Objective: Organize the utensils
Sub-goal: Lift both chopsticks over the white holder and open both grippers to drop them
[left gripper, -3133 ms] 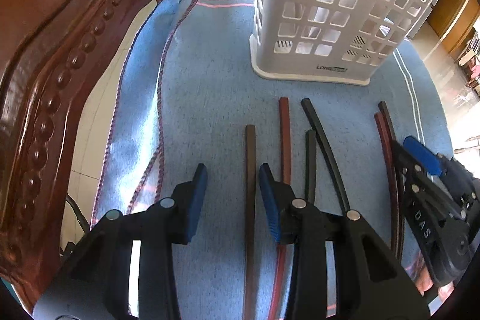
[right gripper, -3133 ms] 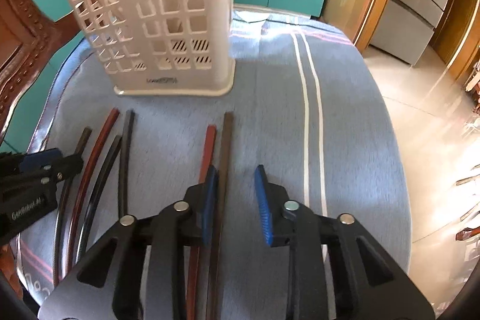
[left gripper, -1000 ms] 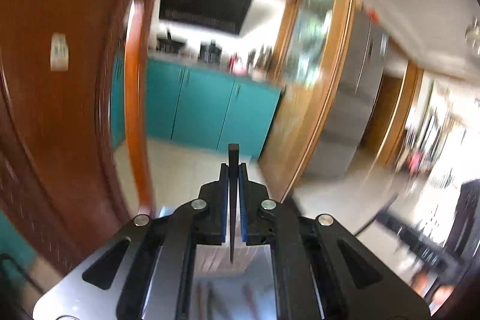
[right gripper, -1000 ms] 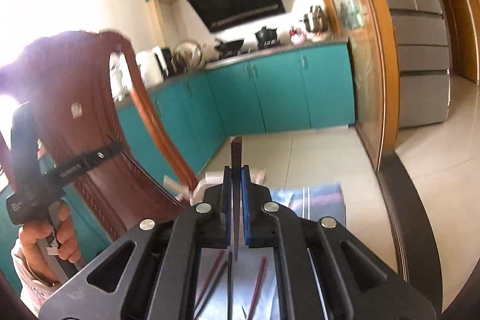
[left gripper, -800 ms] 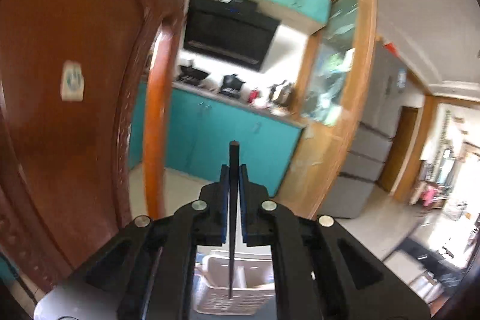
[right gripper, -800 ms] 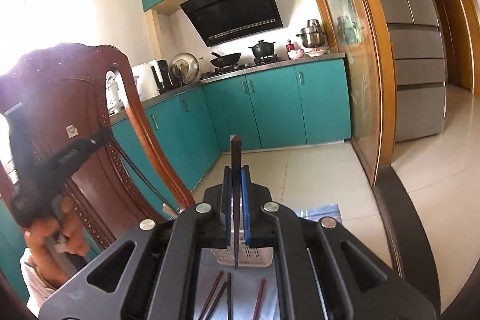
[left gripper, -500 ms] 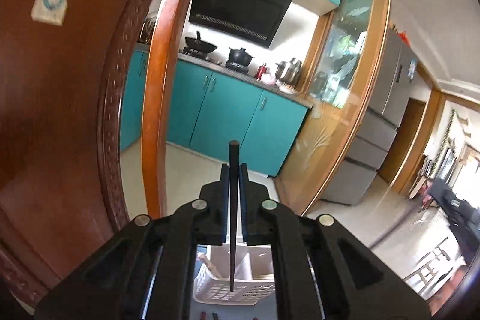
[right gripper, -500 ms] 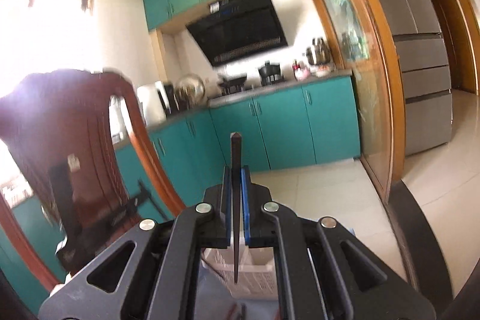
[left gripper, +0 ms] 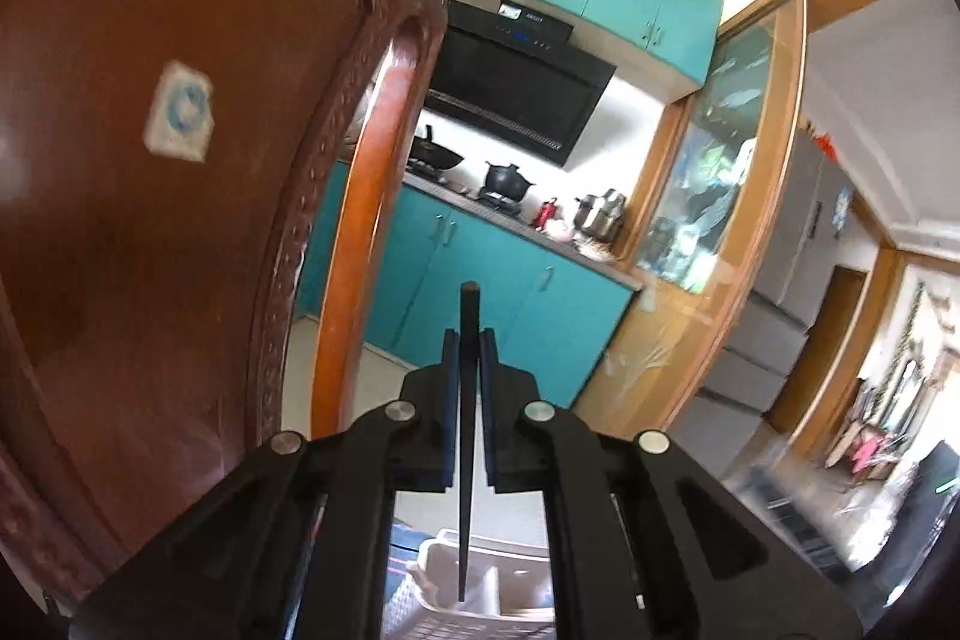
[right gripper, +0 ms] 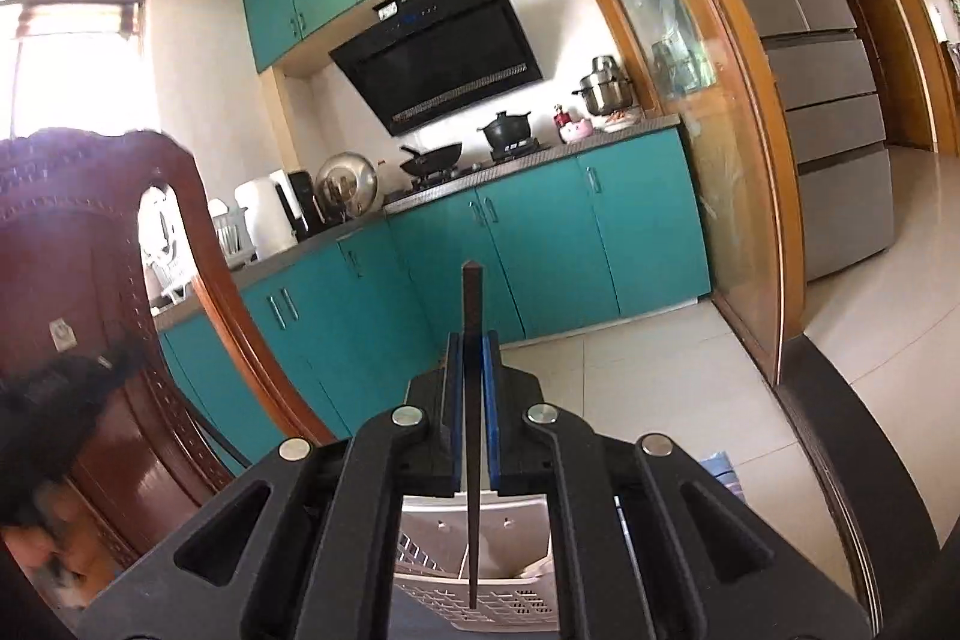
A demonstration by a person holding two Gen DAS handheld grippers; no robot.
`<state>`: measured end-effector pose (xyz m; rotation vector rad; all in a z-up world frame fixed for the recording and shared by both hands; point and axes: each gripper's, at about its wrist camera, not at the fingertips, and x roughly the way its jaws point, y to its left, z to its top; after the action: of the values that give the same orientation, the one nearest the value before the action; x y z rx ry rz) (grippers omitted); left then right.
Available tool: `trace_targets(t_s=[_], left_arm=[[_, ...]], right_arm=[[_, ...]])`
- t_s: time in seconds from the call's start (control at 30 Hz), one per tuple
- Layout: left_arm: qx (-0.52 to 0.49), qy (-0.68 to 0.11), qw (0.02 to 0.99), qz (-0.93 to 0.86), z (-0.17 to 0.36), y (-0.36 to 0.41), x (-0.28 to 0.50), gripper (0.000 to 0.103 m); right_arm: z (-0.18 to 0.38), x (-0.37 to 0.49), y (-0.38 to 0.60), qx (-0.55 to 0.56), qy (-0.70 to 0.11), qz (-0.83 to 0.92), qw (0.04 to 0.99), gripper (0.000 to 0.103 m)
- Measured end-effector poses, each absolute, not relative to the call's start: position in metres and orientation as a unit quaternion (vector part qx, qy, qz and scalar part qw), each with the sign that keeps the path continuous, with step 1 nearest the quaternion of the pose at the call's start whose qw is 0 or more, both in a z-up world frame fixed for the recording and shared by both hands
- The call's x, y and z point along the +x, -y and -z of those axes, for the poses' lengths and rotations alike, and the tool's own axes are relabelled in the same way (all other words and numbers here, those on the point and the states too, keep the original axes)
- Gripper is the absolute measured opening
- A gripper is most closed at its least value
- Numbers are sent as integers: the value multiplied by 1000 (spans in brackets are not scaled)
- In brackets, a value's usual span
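My left gripper [left gripper: 469,340] is shut on a dark chopstick [left gripper: 467,436] held upright, its lower tip hanging over the open top of the white slotted basket [left gripper: 444,604]. My right gripper [right gripper: 473,343] is shut on a dark brown chopstick [right gripper: 471,436], also upright, its lower tip inside the mouth of the same basket [right gripper: 510,538]. Both grippers are raised well above the table. The other chopsticks on the table are hidden.
A carved wooden chair back [left gripper: 180,160] stands close on the left, also seen in the right wrist view [right gripper: 78,340]. The blue table cloth [right gripper: 723,466] shows beside the basket. Teal kitchen cabinets [right gripper: 540,244] and a fridge [right gripper: 828,100] lie beyond.
Both grippers took a chopstick from the cloth, lifted it and turned it upright. Over the last second both moved closer over the basket, which now shows larger below the tips.
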<state>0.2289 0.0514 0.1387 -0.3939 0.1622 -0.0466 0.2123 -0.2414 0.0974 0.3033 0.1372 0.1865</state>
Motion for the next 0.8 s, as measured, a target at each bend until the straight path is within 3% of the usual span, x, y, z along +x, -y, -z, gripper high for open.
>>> trace_targets(t_s=[0.3,0.8], left_arm=[[-129,-158,979,19,-95,-13,267,7],[-87,-202,975,36,-68,3,272,7]], right_arm=[[-109,196,268,201,10,-68,977,7],[-61,241,238,135,-56,-64,987,7]])
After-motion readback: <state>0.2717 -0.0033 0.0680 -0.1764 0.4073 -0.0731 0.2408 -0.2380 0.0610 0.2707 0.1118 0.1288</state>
